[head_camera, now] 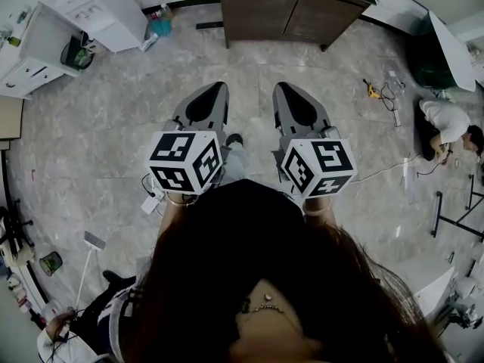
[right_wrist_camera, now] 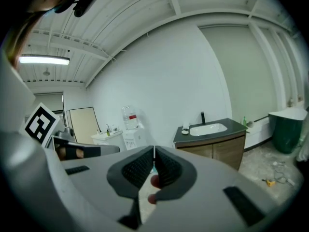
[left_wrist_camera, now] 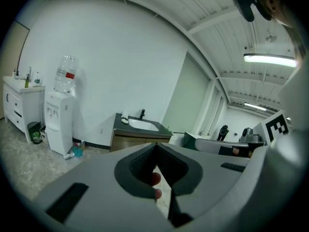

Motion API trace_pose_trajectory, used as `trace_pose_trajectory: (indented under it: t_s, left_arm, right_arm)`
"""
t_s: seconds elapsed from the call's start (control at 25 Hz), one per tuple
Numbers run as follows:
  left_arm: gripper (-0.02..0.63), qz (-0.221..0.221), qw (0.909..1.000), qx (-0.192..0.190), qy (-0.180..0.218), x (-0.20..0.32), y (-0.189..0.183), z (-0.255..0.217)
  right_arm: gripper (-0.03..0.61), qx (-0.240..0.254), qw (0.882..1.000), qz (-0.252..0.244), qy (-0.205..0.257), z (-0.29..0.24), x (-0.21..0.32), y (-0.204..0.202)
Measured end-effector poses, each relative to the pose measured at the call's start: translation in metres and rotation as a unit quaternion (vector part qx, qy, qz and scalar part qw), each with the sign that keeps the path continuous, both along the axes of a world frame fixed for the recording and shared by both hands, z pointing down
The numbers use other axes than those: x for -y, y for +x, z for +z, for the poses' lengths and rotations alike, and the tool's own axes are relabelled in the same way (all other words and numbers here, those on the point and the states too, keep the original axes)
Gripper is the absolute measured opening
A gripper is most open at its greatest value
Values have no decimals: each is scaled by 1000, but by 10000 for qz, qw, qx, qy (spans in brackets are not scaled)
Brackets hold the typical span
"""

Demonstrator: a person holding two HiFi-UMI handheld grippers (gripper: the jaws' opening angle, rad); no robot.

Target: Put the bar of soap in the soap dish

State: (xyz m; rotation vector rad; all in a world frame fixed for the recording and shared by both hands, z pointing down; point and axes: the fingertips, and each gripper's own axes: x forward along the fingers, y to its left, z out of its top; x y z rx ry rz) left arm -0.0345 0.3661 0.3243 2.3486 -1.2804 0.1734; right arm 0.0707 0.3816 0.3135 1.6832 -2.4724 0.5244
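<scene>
A dark-topped sink cabinet [head_camera: 291, 10] stands ahead across the floor. On its counter, left of the basin [right_wrist_camera: 208, 128], sit small white items [right_wrist_camera: 185, 131], too small to tell soap from dish; they show in the left gripper view as a pale spot [left_wrist_camera: 124, 120]. My left gripper [head_camera: 220, 87] and right gripper [head_camera: 280, 88] are held side by side at chest height, pointing toward the cabinet and far from it. Both are shut with nothing between the pads, tips meeting in the left gripper view [left_wrist_camera: 156, 145] and in the right gripper view [right_wrist_camera: 154, 149].
A water dispenser [left_wrist_camera: 60, 124] and a white cabinet [left_wrist_camera: 19, 105] stand left of the sink cabinet. A green bin [right_wrist_camera: 285, 124] is to its right. A person crouches on the floor at right [head_camera: 446, 123] near tools and cables [head_camera: 378, 91].
</scene>
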Motion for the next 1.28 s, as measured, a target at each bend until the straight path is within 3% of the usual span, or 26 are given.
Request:
trace_pose_trajectory:
  t_s: [0.2, 0.48, 0.84, 1.28]
  left_arm:
    - [-3, 124, 9999, -51, 46, 75, 0, -9]
    - [-3, 250, 9996, -93, -29, 140, 6, -2]
    - [-3, 98, 9999, -41, -130, 231, 7, 17]
    - [-3, -270, 9995, 20, -189, 419, 25, 23]
  right_arm:
    - [17, 36, 9999, 81, 50, -12, 75, -5]
    - [17, -10, 10000, 79, 2, -7, 140, -7]
    - [17, -20, 10000, 60, -8, 9, 237, 6]
    - [18, 69, 9992, -382, -84, 18, 433, 25]
